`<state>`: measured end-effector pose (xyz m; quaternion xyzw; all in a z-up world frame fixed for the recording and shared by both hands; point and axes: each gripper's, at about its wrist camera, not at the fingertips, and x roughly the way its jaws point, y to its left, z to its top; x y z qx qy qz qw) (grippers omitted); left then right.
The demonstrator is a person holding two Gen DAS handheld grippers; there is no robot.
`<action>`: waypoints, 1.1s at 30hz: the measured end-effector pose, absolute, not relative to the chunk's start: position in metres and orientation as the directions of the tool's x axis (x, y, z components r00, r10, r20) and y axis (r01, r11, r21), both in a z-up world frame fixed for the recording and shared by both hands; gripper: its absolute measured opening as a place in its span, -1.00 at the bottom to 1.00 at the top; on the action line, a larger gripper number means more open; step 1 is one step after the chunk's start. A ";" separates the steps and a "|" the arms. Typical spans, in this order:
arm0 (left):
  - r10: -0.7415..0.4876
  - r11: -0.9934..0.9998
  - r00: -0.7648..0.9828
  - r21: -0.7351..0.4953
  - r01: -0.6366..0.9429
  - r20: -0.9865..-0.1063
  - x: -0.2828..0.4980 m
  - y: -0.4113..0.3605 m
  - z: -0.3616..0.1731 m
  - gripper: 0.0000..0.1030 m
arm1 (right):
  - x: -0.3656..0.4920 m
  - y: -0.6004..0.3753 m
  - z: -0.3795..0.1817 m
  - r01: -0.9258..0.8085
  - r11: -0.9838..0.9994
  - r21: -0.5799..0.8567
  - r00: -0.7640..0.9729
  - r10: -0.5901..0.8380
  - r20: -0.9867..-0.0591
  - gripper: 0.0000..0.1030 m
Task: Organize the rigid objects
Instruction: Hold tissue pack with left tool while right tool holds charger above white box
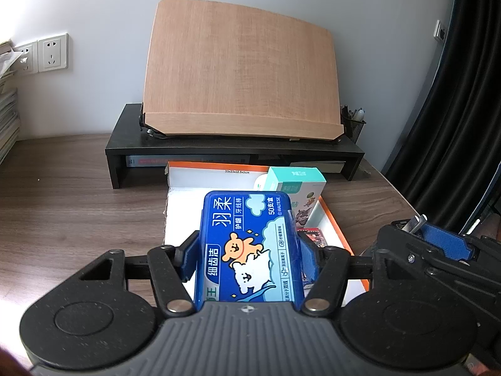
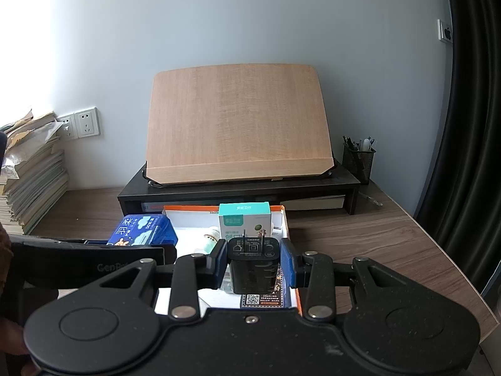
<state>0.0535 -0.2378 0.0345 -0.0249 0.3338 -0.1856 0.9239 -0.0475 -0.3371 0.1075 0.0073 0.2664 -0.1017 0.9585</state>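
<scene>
My left gripper [image 1: 247, 253] is shut on a blue floss-pick box [image 1: 249, 247] with a cartoon bear, held over the left part of a white, orange-edged cardboard box [image 1: 200, 178]. The blue box also shows in the right wrist view [image 2: 141, 230]. My right gripper [image 2: 253, 264] is shut on a black plug charger [image 2: 253, 266], prongs pointing away, over the same cardboard box [image 2: 188, 216]. A mint-green carton [image 2: 244, 222] stands inside it, also seen in the left wrist view [image 1: 296, 185]. The right gripper shows at the left wrist view's right edge [image 1: 438, 244].
A black monitor riser [image 1: 125, 144] carries a tilted wooden board [image 1: 241, 69] behind the cardboard box. A mesh pen cup [image 2: 358, 159] stands at its right end. Stacked papers [image 2: 34, 181] lie at far left. A white bottle [image 2: 211, 239] and a card pack [image 2: 263, 299] lie in the box.
</scene>
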 end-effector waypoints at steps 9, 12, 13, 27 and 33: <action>-0.362 0.929 0.706 -0.170 0.330 -0.609 0.055 -0.238 0.034 0.22 | -0.047 -0.337 0.107 0.199 0.979 -0.041 0.836 -0.192 -0.514 -0.15; -0.363 0.928 0.705 -0.170 0.330 -0.610 0.056 -0.239 0.034 0.22 | -0.046 -0.337 0.107 0.199 0.979 -0.041 0.835 -0.192 -0.516 -0.15; -0.363 0.928 0.704 -0.170 0.330 -0.610 0.056 -0.239 0.034 0.22 | -0.045 -0.337 0.107 0.199 0.979 -0.041 0.835 -0.192 -0.516 -0.15; -0.368 0.926 0.697 -0.171 0.338 -0.615 0.059 -0.240 0.031 0.22 | -0.044 -0.338 0.105 0.205 0.978 -0.044 0.829 -0.197 -0.522 -0.15; -0.369 0.926 0.698 -0.173 0.337 -0.614 0.059 -0.240 0.031 0.22 | -0.044 -0.338 0.105 0.204 0.978 -0.044 0.830 -0.197 -0.522 -0.15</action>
